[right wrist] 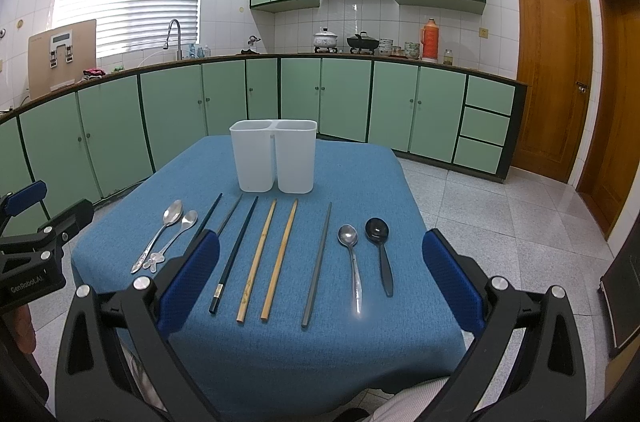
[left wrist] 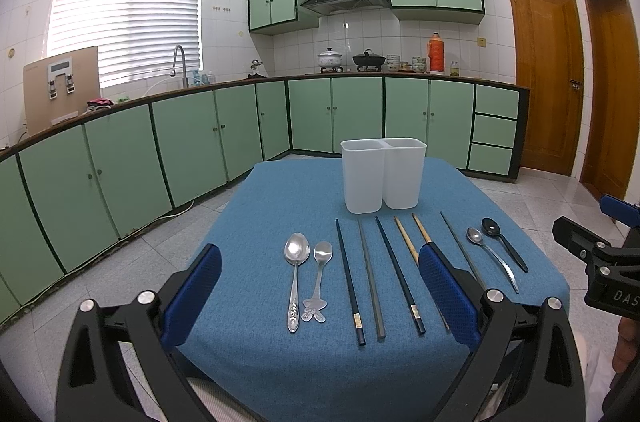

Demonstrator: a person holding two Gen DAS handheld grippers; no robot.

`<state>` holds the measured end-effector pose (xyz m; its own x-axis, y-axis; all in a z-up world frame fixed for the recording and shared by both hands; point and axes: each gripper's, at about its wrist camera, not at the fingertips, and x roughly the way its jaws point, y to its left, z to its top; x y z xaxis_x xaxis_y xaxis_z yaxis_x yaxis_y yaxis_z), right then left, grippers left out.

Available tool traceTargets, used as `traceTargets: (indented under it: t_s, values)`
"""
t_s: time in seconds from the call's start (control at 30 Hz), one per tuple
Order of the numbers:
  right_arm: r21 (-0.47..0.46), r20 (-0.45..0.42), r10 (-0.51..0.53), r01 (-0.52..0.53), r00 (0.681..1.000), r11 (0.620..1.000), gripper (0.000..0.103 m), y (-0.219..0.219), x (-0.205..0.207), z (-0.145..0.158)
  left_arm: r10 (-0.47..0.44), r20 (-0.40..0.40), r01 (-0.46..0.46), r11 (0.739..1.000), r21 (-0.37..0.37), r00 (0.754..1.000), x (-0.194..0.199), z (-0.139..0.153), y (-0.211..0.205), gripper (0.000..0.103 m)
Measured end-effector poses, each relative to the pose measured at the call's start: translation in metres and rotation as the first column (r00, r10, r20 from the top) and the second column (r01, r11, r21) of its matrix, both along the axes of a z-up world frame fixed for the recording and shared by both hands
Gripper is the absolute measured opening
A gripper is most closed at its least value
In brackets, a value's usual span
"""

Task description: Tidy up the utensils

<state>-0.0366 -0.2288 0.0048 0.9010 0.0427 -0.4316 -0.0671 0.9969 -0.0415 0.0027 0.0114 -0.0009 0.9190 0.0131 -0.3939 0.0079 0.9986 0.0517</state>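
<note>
Both hand-held grippers hang above the near edge of a blue-clothed table (right wrist: pixel 360 174), jaws spread wide and gripping nothing: the left gripper (left wrist: pixel 320 296) frames the two silver spoons at the row's left end, the right gripper (right wrist: pixel 320 288) frames the middle and right of the row. From the right wrist view the left tool sits at 9 o'clock; from the left wrist view the right tool sits at 3 o'clock.

On the cloth the utensils lie side by side, handles toward the viewer: a large silver spoon (left wrist: pixel 295 278), a small spoon with a figured handle (left wrist: pixel 318 278), dark chopsticks (right wrist: pixel 236 254), two wooden chopsticks (right wrist: pixel 256 262), a grey chopstick (right wrist: pixel 317 262), a slim silver spoon (right wrist: pixel 352 262) and a black spoon (right wrist: pixel 381 254). The left gripper's right finger (left wrist: pixel 448 294) covers part of the wooden pair.

At 12 o'clock beyond them stands a white two-compartment holder (right wrist: pixel 274 154), upright. Farther off, green cabinets (right wrist: pixel 160 110) line the tiled kitchen.
</note>
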Motion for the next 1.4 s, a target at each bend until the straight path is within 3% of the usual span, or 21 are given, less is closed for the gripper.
traceTargets:
  t_s: [0.67,1.07,1.4]
  values:
    - [-0.018,-0.008,-0.024,0.024,1.0,1.0,0.098,-0.005,0.011,-0.007,0.023,-0.017,-0.023,1.0,0.004,1.0,0.01,-0.006,0.011,0.097]
    - [-0.052,-0.062,-0.132,0.129,0.989,0.99,0.098,-0.035,0.079,-0.024,0.123,-0.191,-0.119,0.992,0.031,0.974,0.098,-0.044,0.056,0.097]
    - [-0.077,-0.137,-0.188,0.179,0.973,0.981,0.091,-0.042,0.134,-0.047,0.113,-0.319,-0.107,0.994,0.036,0.941,0.178,-0.071,0.049,0.097]
